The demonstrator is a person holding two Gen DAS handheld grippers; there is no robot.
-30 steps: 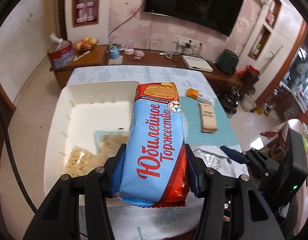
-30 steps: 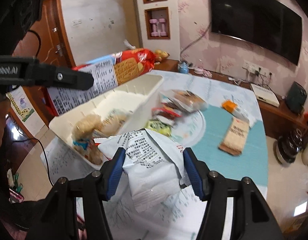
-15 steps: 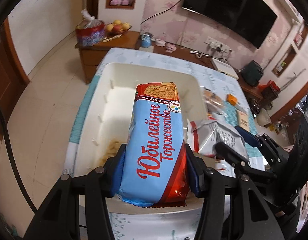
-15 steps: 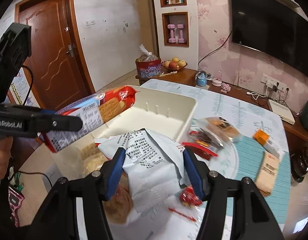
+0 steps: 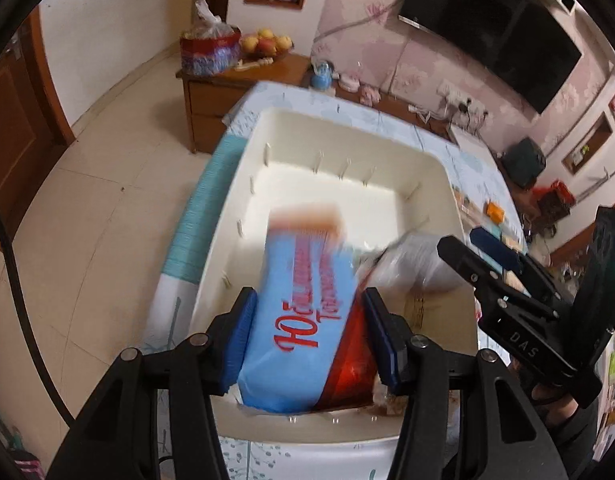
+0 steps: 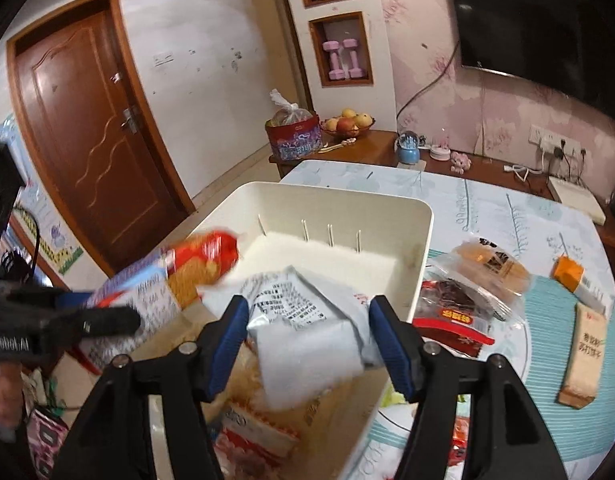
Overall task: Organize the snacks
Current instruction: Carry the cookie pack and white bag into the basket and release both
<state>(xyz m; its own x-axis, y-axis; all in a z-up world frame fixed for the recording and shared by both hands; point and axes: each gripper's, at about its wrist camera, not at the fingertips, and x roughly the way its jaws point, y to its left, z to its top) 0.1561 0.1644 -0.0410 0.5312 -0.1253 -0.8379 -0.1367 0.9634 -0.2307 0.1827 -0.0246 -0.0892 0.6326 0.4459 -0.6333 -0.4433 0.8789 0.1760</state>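
Crowding the white bin [image 6: 421,240], loose snack packets [image 6: 463,304] litter the table [image 6: 487,200].

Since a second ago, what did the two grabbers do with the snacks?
Both carried their snacks from the table's side to above the cream plastic bin. The left gripper still clamps the blue-and-red biscuit packet. The right gripper is opening around the silver foil bag. The bin stayed put.
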